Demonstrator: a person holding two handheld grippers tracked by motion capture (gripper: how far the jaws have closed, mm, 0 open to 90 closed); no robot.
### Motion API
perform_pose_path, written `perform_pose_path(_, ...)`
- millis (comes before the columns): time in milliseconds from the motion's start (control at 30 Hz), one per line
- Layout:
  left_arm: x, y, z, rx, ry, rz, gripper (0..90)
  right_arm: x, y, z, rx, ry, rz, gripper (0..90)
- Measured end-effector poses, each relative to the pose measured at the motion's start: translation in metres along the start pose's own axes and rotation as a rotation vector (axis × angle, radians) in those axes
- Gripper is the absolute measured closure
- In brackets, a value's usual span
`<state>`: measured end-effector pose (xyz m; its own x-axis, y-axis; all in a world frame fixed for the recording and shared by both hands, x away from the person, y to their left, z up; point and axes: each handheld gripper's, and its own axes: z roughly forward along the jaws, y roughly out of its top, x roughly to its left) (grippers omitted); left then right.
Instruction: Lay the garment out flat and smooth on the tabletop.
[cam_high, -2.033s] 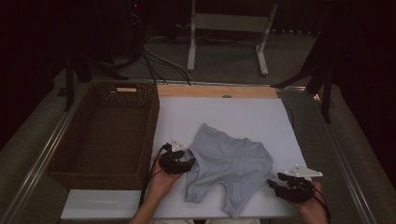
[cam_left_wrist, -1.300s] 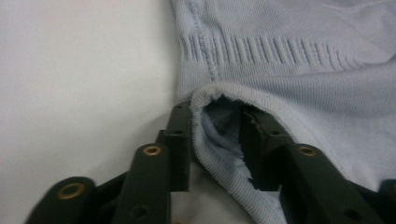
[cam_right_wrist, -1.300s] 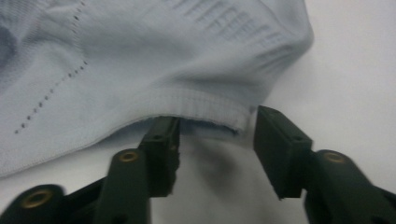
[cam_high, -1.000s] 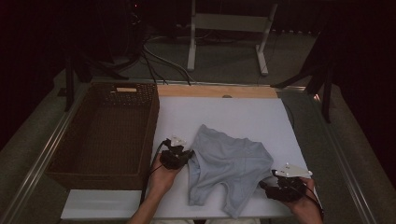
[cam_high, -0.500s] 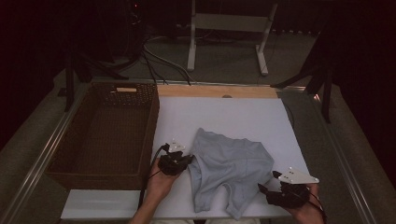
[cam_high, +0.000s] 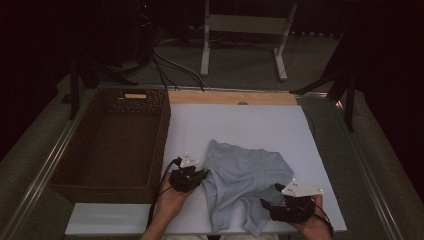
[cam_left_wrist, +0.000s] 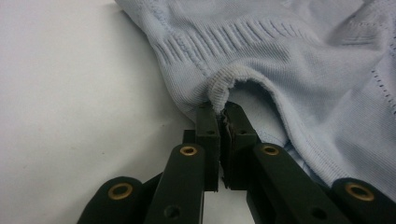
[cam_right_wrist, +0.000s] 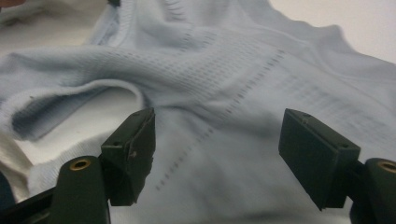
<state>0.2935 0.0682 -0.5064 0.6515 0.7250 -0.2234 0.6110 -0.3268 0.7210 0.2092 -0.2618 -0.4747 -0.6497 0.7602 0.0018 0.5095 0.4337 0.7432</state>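
High view: light blue garment (cam_high: 245, 185) lies crumpled on the white board (cam_high: 250, 125), at the near half, slightly right of centre. Wicker basket (cam_high: 107, 145) stands to the left of the board, well apart from the cloth.

Left gripper (cam_high: 187, 177) sits at the garment's left edge, held in the person's left hand (cam_high: 170, 200). Left gripper view: jaws fully closed, pinching a ribbed hem fold of the garment (cam_left_wrist: 280, 60) between the pads; the fold bunches up just above the jaw tips. Board surface bare to the left of the jaws.

Right gripper (cam_high: 287, 205) sits at the garment's near right corner, at the board's front edge. Right gripper view: jaws stand wide apart, having just been opening; garment (cam_right_wrist: 224, 93) lies spread beyond and below them, pads not pressing on cloth. Nothing gripped on this side.
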Motion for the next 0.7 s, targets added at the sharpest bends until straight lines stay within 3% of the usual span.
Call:
perform_pose_path(333,-0.005,-0.001,-0.003,-0.001,-0.018,0.011,88.3,0.022,0.011,0.02,0.022,0.064,-0.044,28.2)
perform_pose_path(700,-0.011,-0.004,-0.002,0.009,-0.035,0.025,88.3,0.032,0.015,0.043,0.073,0.073,-0.077,34.8)
